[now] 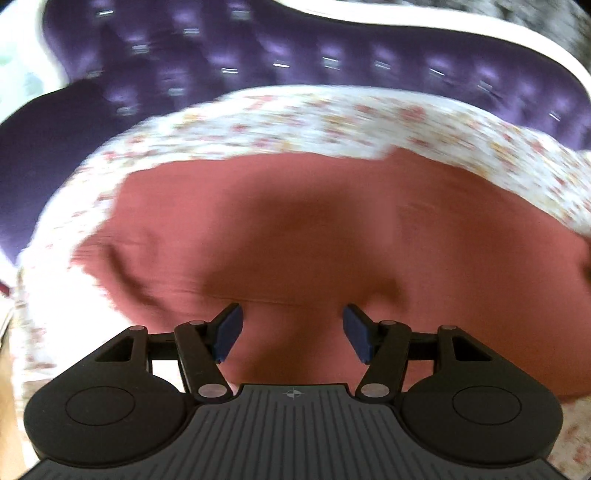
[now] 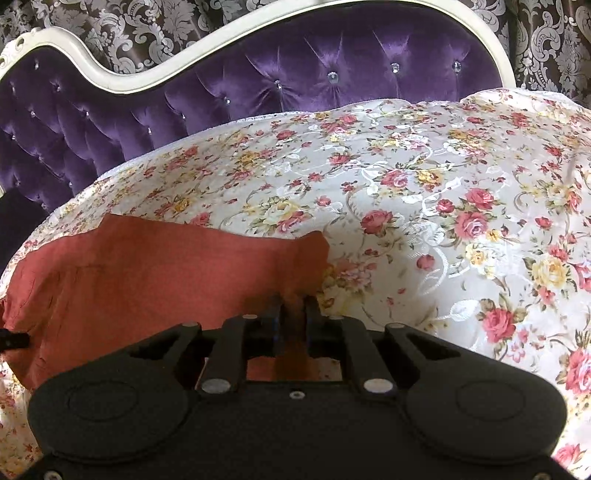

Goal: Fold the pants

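Rust-red pants point(image 1: 295, 229) lie spread on a floral bedspread point(image 1: 332, 122). In the left wrist view, which is blurred, my left gripper point(image 1: 292, 334) hovers just over the cloth with its blue pads point(image 1: 229, 332) wide apart and nothing pinched between them. In the right wrist view the pants point(image 2: 147, 273) reach from the left edge to the middle. My right gripper point(image 2: 293, 308) is shut on a fold at their right-hand edge, and cloth runs back between its fingers.
A purple tufted headboard point(image 2: 258, 85) with a white curved frame point(image 2: 122, 77) stands behind the bed. Patterned wallpaper point(image 2: 166, 22) is beyond it. The floral bedspread point(image 2: 443, 206) stretches bare to the right of the pants. A dark object point(image 2: 11, 339) pokes in at the left edge.
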